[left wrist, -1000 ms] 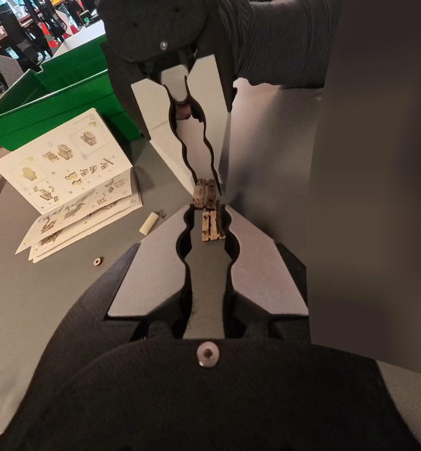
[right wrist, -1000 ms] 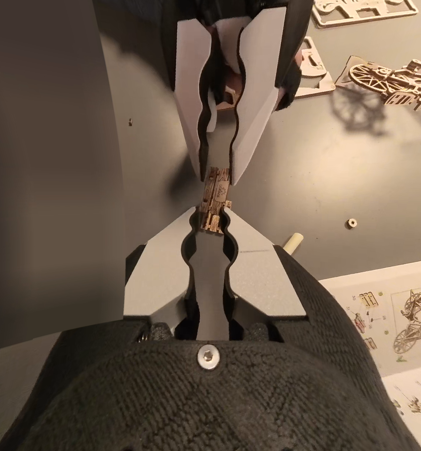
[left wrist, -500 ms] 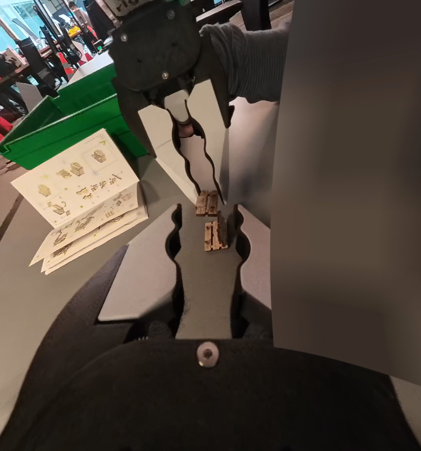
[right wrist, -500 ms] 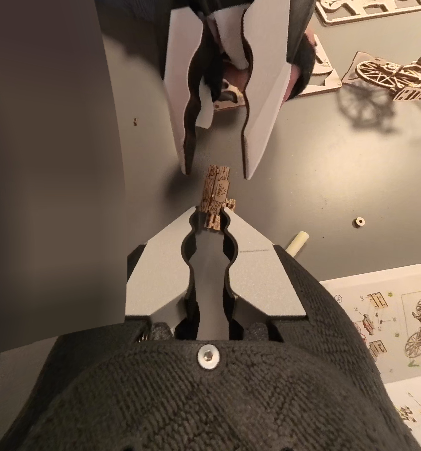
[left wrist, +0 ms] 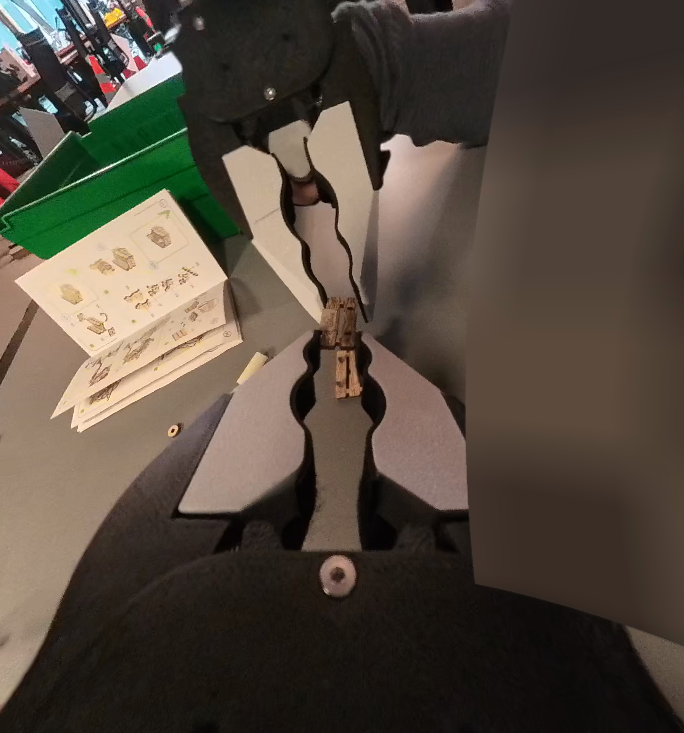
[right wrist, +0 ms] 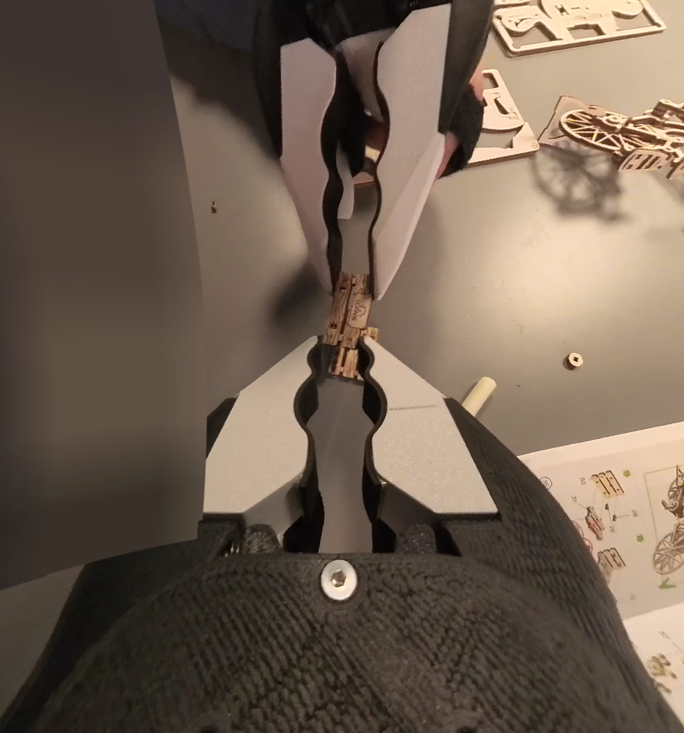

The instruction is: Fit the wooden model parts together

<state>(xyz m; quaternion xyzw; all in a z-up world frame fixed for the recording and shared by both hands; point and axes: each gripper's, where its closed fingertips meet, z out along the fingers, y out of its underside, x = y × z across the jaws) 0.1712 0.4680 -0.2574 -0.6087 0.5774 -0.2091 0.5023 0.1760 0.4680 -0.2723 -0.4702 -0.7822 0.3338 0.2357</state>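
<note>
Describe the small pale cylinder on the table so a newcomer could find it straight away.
Start at the open instruction booklet lying in front of the green bin on the grey table. Just off the booklet's corner nearest the grippers lies the cream cylinder, flat on the table. The small ring-shaped washer nearby is darker, flat and has a hole; the cylinder is a plain, pale peg.

a small engraved mark with letters sat on one face of the wooden piece (right wrist: pixel 352 313), in the right wrist view. the open instruction booklet (left wrist: pixel 134 293) on the counter (left wrist: pixel 35 496) carried printed step numbers in circles and small part numbers beside its drawings, seen more clearly on its pages (right wrist: pixel 630 527) in the right wrist view. nothing else bore writing that could be made out.
</note>
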